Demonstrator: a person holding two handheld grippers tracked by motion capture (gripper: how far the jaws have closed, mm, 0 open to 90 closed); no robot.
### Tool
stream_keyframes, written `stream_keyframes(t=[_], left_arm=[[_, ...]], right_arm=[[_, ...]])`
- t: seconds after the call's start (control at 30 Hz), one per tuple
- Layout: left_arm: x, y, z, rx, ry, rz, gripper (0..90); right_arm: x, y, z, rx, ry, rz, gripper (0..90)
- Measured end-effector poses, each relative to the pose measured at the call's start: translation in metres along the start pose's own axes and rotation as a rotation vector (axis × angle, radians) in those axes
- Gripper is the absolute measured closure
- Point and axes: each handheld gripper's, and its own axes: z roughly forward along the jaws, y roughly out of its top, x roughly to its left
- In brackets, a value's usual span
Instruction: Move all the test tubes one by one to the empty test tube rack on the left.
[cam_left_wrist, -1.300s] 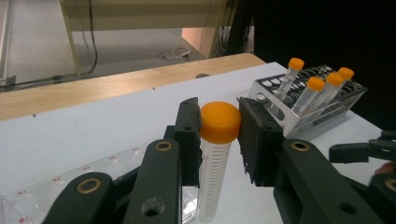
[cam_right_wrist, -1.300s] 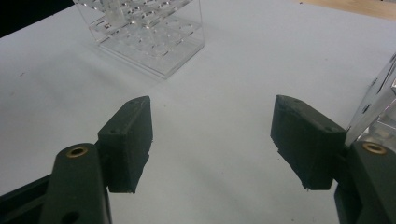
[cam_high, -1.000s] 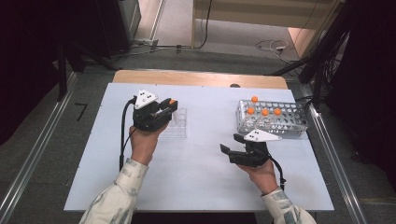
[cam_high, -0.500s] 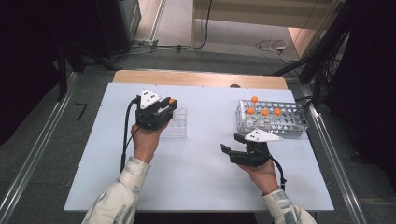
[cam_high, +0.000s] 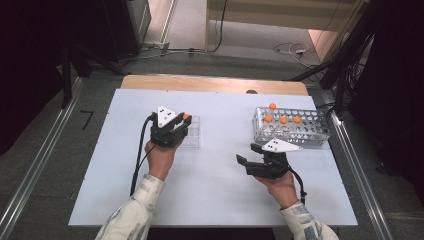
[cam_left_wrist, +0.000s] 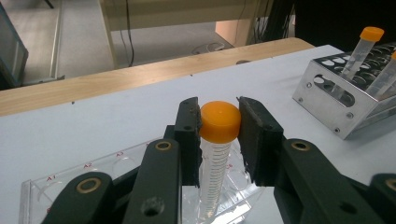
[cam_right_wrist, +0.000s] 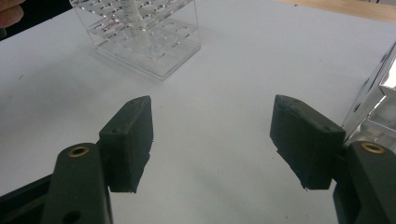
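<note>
Left claw clamps the orange-capped tube by its cap.
Light, slippery plastic, probably; hold under the cap. Right claw, frame centre, is open.

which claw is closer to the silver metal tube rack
Right. The right claw sits just in front of the silver metal tube rack; the left claw is far across the table.

Over the last second the left tongs edge a little to the right and nearer the person, carrying the orange-capped tube with them, so they now sit over the clear plastic rack rather than at its far left edge. The left hand and forearm follow the same small shift.
</note>
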Motion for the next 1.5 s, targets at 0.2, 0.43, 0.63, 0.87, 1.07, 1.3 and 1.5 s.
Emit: stream_keyframes(t=[0.2, 0.43, 0.63, 0.87, 1.07, 1.3, 1.5], left_arm=[[0.000, -0.003, -0.001, -0.005, -0.002, -0.006, 69.5], [0.001, -0.008, 0.001, 0.015, -0.024, -0.021, 64.0], [0.002, -0.009, -0.001, 0.034, -0.041, -0.042, 55.9], [0.006, -0.012, -0.014, 0.017, -0.068, -0.107, 42.2], [0.011, -0.019, -0.029, 0.014, -0.048, -0.128, 28.1], [0.017, -0.033, -0.041, 0.020, -0.020, -0.135, 22.2], [0.021, -0.045, -0.051, 0.030, 0.006, -0.117, 21.6]], right_arm=[[0.000, 0.000, 0.000, -0.004, 0.003, 0.001, 28.7], [0.000, 0.000, -0.001, -0.004, 0.001, 0.003, 28.7], [-0.002, 0.000, -0.001, -0.005, -0.002, 0.004, 28.7], [-0.007, -0.001, -0.005, -0.008, -0.020, 0.019, 29.1], [-0.016, -0.003, -0.012, -0.027, -0.044, 0.041, 29.4], [-0.029, -0.005, -0.023, -0.042, -0.082, 0.068, 29.7], [-0.042, -0.007, -0.031, -0.056, -0.126, 0.086, 30.1]])
